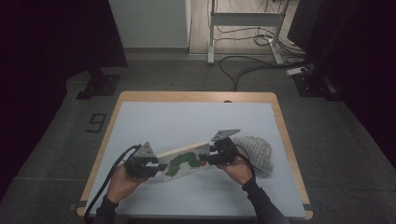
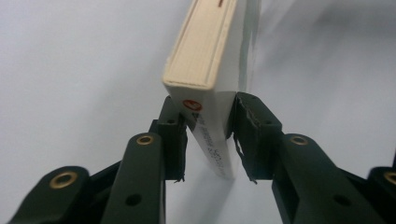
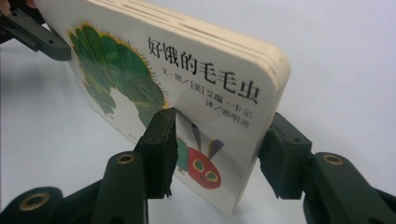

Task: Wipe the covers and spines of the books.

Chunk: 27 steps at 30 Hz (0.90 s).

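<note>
Book (image 1: 184, 161) pinched at both ends: left gripper (image 1: 154, 165) and right gripper (image 1: 215, 156) clamp it, seemingly just off the table (image 1: 187, 116).

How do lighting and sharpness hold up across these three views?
High view: dim overall, room edges nearly black, the book small but readable. Left gripper view: book edge sharp near the left gripper, soft farther up. Right gripper view: cover print crisp, a glare patch beside the right gripper.

Your right gripper (image 1: 215, 156) has a grey knitted hat (image 1: 256, 151) just beside it, blocking outward travel. The book (image 1: 185, 160) spans between both grippers. The far half of the table (image 1: 187, 114) offers open passage.
</note>
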Each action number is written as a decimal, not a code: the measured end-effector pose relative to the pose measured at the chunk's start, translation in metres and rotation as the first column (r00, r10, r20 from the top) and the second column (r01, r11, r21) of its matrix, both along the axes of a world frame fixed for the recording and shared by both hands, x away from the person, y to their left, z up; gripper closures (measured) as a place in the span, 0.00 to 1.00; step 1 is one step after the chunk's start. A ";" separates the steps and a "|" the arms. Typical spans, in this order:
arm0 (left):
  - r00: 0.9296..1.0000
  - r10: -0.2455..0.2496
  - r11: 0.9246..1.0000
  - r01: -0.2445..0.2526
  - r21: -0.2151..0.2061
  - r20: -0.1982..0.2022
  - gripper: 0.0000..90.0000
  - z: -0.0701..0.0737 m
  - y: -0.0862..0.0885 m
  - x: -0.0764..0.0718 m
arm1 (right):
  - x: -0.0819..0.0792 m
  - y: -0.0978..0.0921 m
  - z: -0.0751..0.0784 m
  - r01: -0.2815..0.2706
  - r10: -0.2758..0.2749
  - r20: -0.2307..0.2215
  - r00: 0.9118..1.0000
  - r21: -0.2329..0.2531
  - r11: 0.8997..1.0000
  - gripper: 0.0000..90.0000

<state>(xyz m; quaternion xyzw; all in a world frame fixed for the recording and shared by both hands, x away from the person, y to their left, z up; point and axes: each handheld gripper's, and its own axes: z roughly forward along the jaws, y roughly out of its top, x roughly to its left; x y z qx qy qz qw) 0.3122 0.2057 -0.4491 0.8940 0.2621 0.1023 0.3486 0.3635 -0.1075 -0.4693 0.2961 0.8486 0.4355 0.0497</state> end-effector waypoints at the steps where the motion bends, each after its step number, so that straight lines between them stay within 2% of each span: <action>1: 1.000 0.002 1.000 -0.002 0.004 0.003 0.72 0.000 0.000 0.000 | 0.000 0.001 0.000 0.001 0.000 0.007 1.000 -0.003 1.000 0.54; 5: 0.999 0.027 0.999 -0.027 0.022 0.037 0.73 0.003 0.002 -0.001 | 0.002 0.007 0.001 0.000 0.000 0.028 1.000 -0.015 1.000 0.54; 10: 0.998 0.028 1.000 -0.028 0.011 0.048 0.74 0.005 0.005 0.000 | 0.001 0.017 0.004 0.002 0.003 0.090 0.996 -0.056 0.998 0.52; 20: 0.998 0.025 1.000 -0.025 0.004 0.050 0.73 0.004 0.007 0.001 | 0.004 0.017 0.001 -0.003 0.007 0.090 0.996 -0.035 0.999 0.50; 27: 0.998 0.030 1.000 -0.030 -0.002 0.054 0.73 0.004 0.009 0.003 | 0.001 0.010 0.005 -0.006 0.010 0.103 0.995 -0.038 0.999 0.41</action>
